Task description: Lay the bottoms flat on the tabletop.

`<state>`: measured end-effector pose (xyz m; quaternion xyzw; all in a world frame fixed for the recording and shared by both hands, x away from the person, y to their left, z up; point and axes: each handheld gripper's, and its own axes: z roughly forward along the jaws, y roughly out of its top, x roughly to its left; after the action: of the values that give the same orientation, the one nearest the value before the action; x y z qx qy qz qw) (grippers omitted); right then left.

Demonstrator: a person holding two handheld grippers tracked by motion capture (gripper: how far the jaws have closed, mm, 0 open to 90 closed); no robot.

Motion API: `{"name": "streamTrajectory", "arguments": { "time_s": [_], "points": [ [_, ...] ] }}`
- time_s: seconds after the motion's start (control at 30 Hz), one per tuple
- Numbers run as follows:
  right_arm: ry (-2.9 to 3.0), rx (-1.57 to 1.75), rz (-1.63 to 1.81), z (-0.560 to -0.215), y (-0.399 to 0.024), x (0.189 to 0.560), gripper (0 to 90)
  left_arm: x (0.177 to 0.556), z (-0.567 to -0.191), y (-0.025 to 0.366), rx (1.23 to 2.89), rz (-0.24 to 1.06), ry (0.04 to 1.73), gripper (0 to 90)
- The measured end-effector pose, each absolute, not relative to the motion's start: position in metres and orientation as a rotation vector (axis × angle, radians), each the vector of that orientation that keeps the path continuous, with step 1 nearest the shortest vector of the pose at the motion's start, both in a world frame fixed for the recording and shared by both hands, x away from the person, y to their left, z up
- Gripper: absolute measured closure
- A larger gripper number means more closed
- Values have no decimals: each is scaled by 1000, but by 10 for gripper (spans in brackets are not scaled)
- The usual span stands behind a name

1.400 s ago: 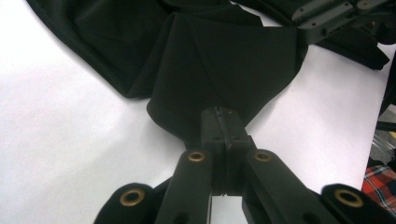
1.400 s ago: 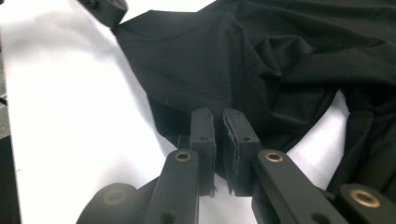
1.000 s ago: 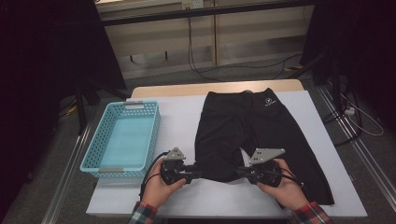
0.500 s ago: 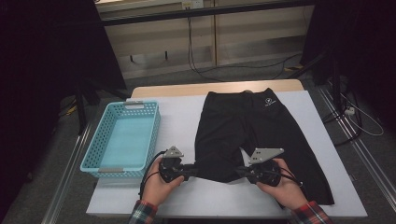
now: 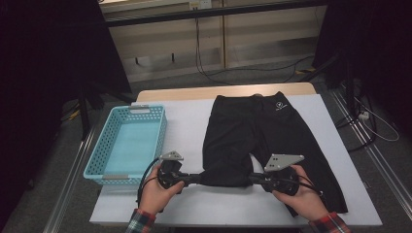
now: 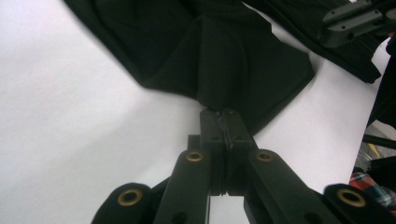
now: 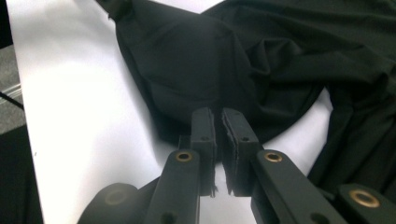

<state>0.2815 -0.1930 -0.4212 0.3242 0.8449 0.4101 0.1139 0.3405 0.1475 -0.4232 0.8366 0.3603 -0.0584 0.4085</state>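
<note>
So the black pants (image 5: 252,131) lie flat on the white worktop (image 5: 194,204), waistband at the far end, legs running back toward the person. The hem of one leg sits right between the two tools, folded up a bit. Left tool (image 5: 194,178) has its jaws pressed together on the hem's left corner, and the right tool (image 5: 255,178) is pinched on the opposite corner with only cloth in the gap. Both are equally near, so my guess is a fold away toward the waistband. Blue basket (image 5: 127,145) sits off beyond the left tool.

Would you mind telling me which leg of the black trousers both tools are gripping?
The shorter-lying leg nearer the basket: left tool and right tool pinch its hem; the other leg lies flat.
</note>
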Motion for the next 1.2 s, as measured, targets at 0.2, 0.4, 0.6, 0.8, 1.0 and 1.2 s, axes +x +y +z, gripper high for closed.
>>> {"name": "streamTrajectory", "arguments": {
  "time_s": [0.2,0.4,0.6,0.8,1.0,1.2],
  "points": [
    [2451,987,1205,-423,-198,281,791,340,-426,142,2135,-140,904,897],
    [2473,995,1206,-433,-184,283,671,339,-427,140,2140,-144,903,897],
    [2563,944,1172,-440,-163,283,601,338,-426,141,2138,-137,902,897],
    [2623,857,1096,-449,-153,277,588,338,-425,142,2126,-131,904,896],
    [2600,839,1081,-450,-153,277,666,338,-425,141,2124,-135,899,896],
    [2585,842,1076,-450,-157,282,871,338,-425,139,2121,-147,897,895]
  ]
}}
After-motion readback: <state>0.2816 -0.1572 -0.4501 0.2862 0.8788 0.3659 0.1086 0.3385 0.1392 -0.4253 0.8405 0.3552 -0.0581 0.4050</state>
